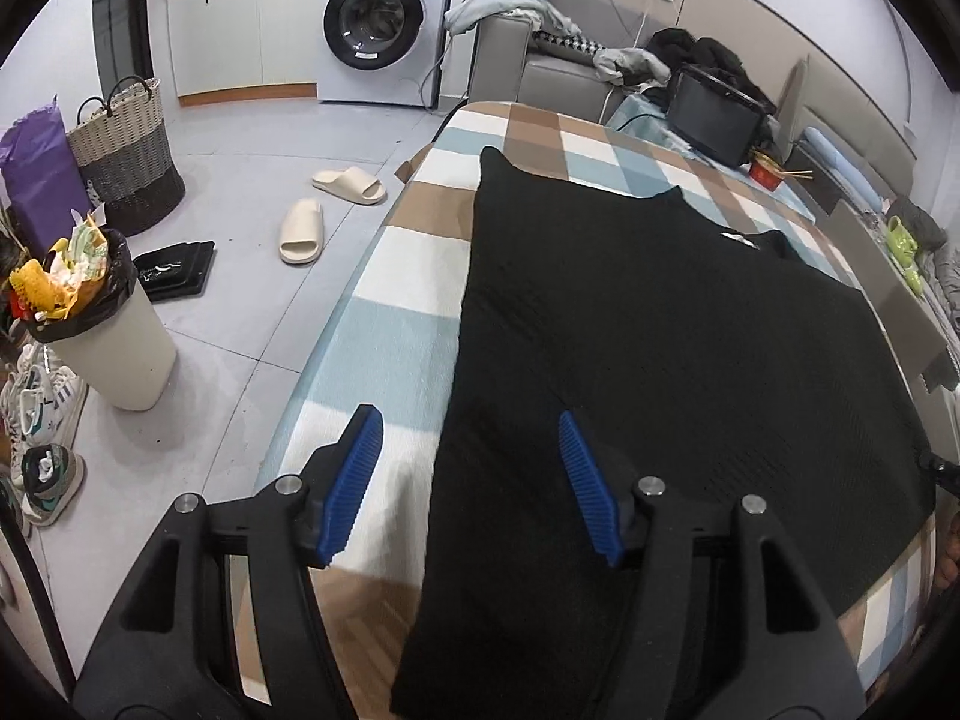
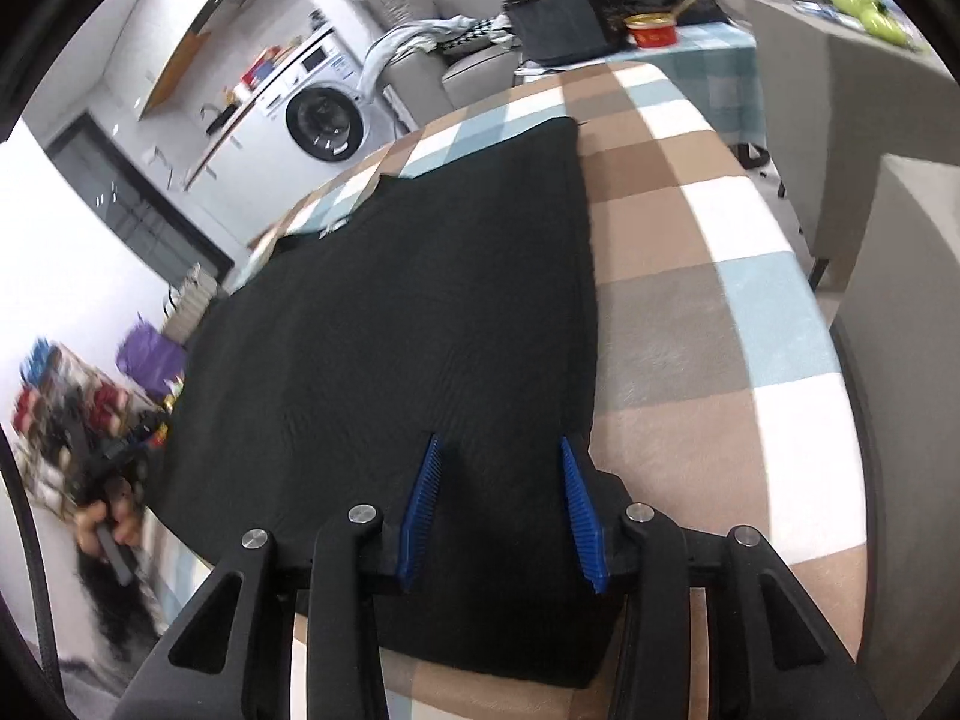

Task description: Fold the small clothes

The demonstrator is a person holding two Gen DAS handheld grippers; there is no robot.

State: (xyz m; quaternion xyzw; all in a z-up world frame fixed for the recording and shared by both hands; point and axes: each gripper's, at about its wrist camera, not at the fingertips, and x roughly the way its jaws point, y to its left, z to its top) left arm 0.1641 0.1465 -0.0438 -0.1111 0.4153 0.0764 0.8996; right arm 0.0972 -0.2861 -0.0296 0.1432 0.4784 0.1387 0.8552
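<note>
A black knitted garment (image 1: 630, 330) lies spread flat on the table's checked cloth (image 1: 396, 324), with its neckline and white label toward the far end. My left gripper (image 1: 469, 420) hovers open over the garment's left edge, one blue pad (image 1: 354, 480) above the cloth and the other above the black fabric; nothing is pinched. In the right wrist view the same garment (image 2: 390, 312) fills the middle. My right gripper (image 2: 501, 443) stands open just inside its right edge, near the close corner, with nothing gripped. A hand holding the other gripper (image 2: 114, 498) shows blurred at the left.
On the floor to the left are a full waste bin (image 1: 102, 330), two beige slippers (image 1: 300, 231), a woven basket (image 1: 126, 150) and shoes. A washing machine (image 1: 372, 18) stands at the back. A black screen (image 1: 714, 114) and a red bowl (image 1: 771, 171) sit at the table's far end.
</note>
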